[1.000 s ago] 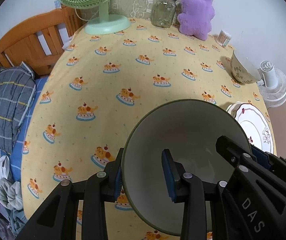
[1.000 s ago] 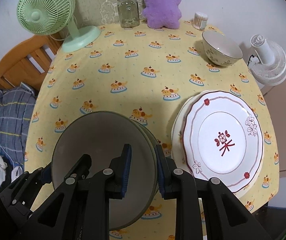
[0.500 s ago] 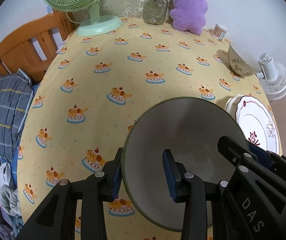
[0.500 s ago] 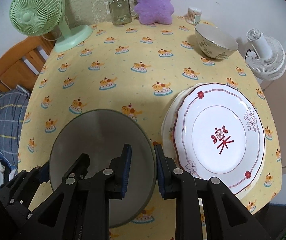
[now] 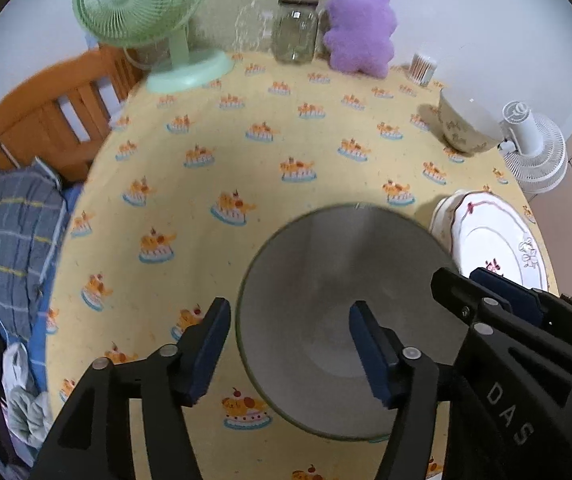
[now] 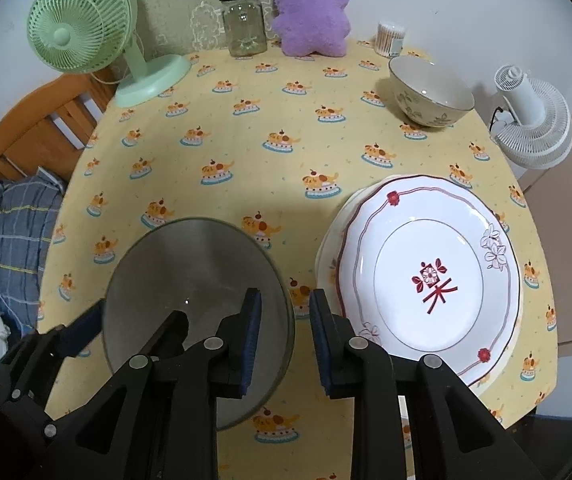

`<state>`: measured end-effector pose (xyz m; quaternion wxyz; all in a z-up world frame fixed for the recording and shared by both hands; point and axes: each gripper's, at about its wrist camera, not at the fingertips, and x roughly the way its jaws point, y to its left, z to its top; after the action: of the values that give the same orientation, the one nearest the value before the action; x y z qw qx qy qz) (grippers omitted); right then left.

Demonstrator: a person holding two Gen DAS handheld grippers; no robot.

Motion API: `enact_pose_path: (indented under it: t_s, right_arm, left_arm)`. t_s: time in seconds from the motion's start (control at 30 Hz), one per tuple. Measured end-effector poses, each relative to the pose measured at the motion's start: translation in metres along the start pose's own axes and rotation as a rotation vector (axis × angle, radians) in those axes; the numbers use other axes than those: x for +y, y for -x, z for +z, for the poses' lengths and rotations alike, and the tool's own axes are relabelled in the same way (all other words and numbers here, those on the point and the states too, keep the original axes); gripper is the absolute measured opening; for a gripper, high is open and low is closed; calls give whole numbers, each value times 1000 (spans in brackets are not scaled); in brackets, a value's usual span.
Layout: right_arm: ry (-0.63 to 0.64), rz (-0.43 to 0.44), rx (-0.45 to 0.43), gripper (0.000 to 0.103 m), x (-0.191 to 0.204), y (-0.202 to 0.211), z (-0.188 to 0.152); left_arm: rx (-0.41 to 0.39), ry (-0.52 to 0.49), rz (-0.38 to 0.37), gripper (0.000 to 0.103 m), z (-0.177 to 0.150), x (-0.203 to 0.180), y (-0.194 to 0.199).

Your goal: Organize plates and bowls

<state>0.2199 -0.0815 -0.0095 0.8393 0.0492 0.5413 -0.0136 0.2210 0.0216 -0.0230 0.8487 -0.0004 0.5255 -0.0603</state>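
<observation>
Grippers both straddle the rim of the grey round shallow plate (image 6: 190,292) with a green edge, which sits on the yellow cake-print tablecloth (image 6: 270,112) just left of the red-trimmed white plate stack (image 6: 429,280). Left gripper (image 5: 286,344) is opening, pads clear. Right gripper (image 6: 284,338) is easing open too, rim between its pads with a gap showing, and it's nearer the stack.

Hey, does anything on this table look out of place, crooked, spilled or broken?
Nothing spilled or broken. The red-patterned plate sits off-centre on the plate beneath it, whose rim pokes out on the left.
</observation>
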Motion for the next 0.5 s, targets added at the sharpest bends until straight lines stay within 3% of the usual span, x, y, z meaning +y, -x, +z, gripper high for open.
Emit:
enact_pose_path:
  t_s: [0.3,0.5]
  right_arm:
    - [-12,11,-141,57,-24,47,17]
    - [41,-43,-194,63,-45,63,32]
  left_arm:
    - [-135,-9,9,77,21,-13,42]
    - [-170,-16,9,79,35,-39,48]
